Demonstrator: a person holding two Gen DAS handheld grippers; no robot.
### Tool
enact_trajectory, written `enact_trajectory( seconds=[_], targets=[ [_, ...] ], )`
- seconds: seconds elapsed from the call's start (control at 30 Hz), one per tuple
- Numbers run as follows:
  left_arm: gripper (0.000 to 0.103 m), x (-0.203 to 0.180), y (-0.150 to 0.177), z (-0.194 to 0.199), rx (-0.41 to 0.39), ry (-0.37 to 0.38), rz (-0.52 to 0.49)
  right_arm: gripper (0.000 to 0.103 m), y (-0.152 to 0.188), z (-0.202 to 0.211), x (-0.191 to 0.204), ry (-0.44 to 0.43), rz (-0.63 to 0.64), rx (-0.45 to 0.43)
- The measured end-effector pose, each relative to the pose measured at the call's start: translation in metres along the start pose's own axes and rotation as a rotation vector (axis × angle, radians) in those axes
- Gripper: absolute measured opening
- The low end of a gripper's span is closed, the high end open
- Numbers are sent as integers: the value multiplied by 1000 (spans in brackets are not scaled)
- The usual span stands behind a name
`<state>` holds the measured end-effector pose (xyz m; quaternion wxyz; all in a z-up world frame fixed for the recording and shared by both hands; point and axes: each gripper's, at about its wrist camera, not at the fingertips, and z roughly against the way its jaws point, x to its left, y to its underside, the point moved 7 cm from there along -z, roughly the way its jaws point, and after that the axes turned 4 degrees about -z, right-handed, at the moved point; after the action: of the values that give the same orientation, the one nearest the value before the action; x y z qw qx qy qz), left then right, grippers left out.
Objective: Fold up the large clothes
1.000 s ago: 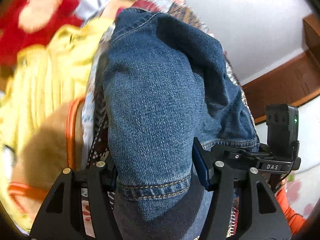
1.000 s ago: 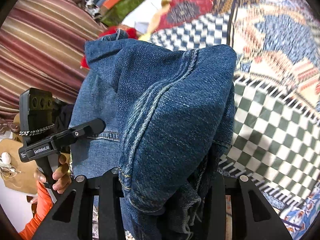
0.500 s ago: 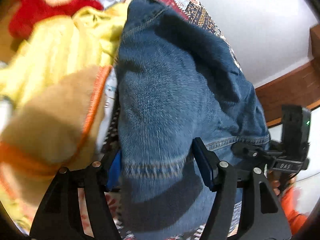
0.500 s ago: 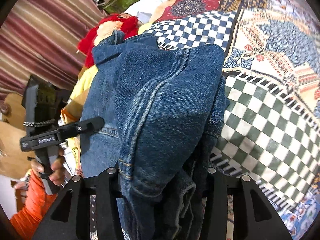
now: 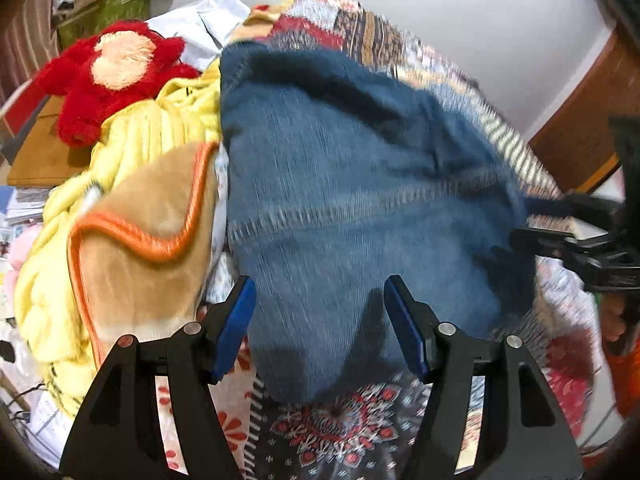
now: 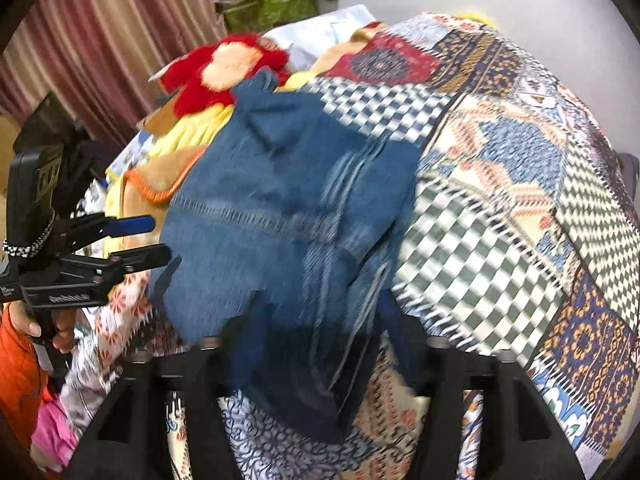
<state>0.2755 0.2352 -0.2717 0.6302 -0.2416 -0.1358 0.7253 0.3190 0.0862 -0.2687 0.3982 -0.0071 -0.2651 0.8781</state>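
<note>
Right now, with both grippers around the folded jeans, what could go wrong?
1. The right gripper is opening with denim between its fingers; the fold in the jeans may spring apart.
2. The left gripper stands open around the jeans' edge; pulling away could snag and drag it.
3. The yellow blanket crowds the jeans and could get caught.

Blue denim garment [image 5: 360,200] with pale stitching; patchwork bedspread [image 6: 500,184] of green-white and blue-white checks, red and navy floral panels; red plush toy [image 5: 112,76] with peach face; yellow blanket [image 5: 160,128]; tan cloth [image 5: 152,232] edged orange; striped maroon curtain [image 6: 112,32].
</note>
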Motion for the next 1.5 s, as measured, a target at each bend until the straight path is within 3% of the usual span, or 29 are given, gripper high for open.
enact_trajectory(
  seconds=[0.07, 0.2, 0.33, 0.43, 0.53, 0.77, 1.07, 1.2, 1.37, 1.5],
  targets=[
    [66, 0, 12, -10, 25, -46, -17, 77, 12, -8, 2, 42, 20, 5],
    [66, 4, 33, -1, 29, -66, 8, 77, 36, -17, 2, 110, 71, 38],
    [66, 14, 45, 13, 31, -134, 36, 77, 50, -1, 1, 167, 108, 5],
    [66, 13, 47, 36, -12, -177, 35, 77, 53, 29, 4, 189, 122, -75],
    [66, 1, 40, 71, -102, -202, 18, 77, 49, 61, 10, 185, 99, -165],
    [66, -62, 16, 182, -407, -227, -88, 77, 37, 183, 48, 153, 72, -502],
    [66, -127, 23, 295, -732, -199, -117, 77, 69, 309, 93, 89, 26, -856],
    [66, -143, 36, 321, -819, -228, -132, 77, 90, 335, 105, 89, -1, -937],
    [68, -154, 53, 331, -853, -234, -139, 77, 110, 339, 117, 94, -28, -948],
    [85, -153, 63, 331, -852, -261, -134, 80, 122, 336, 120, 135, -29, -927]
  ],
)
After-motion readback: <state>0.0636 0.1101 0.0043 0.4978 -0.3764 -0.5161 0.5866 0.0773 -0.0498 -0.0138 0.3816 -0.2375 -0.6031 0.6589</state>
